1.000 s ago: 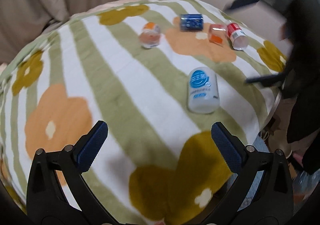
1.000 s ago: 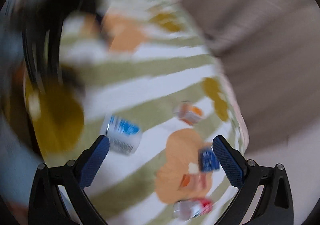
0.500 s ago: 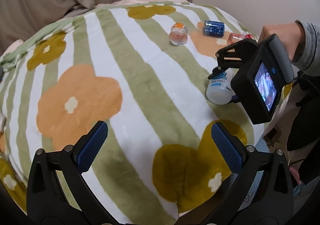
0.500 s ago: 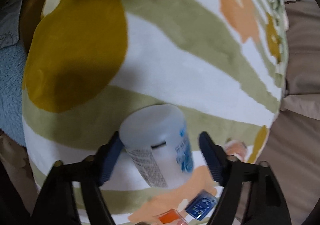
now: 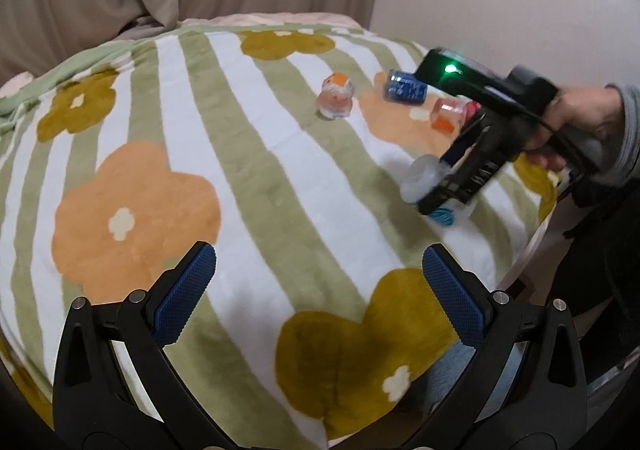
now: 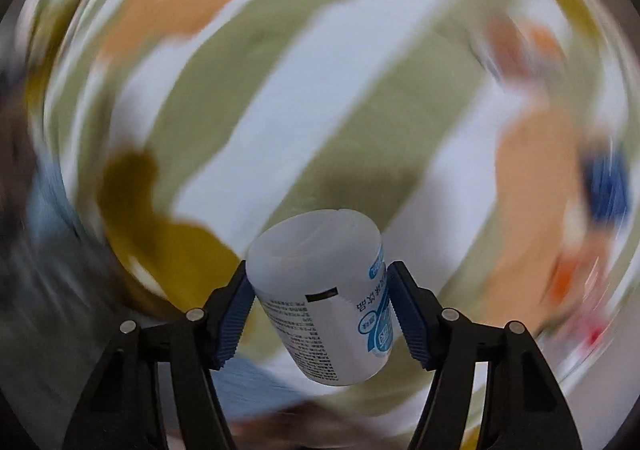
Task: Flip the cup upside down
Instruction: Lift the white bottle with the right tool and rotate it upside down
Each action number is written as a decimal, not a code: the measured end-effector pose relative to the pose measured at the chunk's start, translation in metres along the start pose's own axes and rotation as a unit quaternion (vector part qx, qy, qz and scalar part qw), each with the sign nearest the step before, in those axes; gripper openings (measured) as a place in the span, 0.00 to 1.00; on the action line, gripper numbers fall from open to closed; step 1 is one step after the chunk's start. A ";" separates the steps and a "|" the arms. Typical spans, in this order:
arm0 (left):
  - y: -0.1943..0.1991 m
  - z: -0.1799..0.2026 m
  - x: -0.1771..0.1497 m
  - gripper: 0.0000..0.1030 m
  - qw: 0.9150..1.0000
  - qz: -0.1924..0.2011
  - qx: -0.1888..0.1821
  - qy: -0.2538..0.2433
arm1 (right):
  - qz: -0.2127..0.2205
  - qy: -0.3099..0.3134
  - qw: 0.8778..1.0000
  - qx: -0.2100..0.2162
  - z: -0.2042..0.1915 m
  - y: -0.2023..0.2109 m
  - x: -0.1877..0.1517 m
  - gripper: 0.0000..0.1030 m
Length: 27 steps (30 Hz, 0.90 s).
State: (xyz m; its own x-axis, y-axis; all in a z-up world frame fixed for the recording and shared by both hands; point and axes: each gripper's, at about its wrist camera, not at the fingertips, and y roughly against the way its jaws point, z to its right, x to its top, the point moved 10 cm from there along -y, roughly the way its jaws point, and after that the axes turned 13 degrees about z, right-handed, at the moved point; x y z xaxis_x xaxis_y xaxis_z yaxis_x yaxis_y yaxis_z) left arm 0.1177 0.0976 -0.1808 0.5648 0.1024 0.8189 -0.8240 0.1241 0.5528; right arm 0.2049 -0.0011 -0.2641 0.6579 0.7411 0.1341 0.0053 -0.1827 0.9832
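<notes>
The right gripper (image 6: 320, 300), half a second ago only around the cup (image 6: 324, 310), now grasps it and turns it over the blanket (image 5: 256, 153), so the flip has begun, while the left gripper (image 5: 320, 290) waits with jaws released.

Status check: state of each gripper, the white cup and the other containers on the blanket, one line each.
right gripper: shut on the white cup, view blurred by motion.
left gripper: open, holds nothing, above the blanket.
white cup: clamped by its sides, tilted.
blue can: lying on its side.
orange-capped jar: on the blanket, apart from the others.
orange-labelled jar: on the blanket, partly hidden by the right gripper.
</notes>
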 end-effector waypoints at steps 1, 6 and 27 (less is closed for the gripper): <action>0.002 0.000 0.001 1.00 1.000 0.004 -0.003 0.003 | 0.000 -0.035 0.999 0.004 0.005 -0.001 -0.001 0.61; 0.015 -0.004 0.004 1.00 1.000 0.021 -0.006 0.021 | -0.007 -0.148 0.989 0.013 0.018 -0.023 -0.011 0.61; 0.053 -0.002 0.009 1.00 0.996 0.070 0.007 0.061 | -0.001 -0.064 0.998 -0.029 -0.006 -0.011 -0.036 0.90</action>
State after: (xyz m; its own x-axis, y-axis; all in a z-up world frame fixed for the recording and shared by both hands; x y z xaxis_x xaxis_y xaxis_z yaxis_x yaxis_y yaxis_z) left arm 0.0797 0.1073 -0.1445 0.4442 0.2374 0.8639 -0.8955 0.0866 0.4366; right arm 0.1763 -0.0216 -0.2790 0.7487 0.6522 0.1191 -0.0351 -0.1404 0.9895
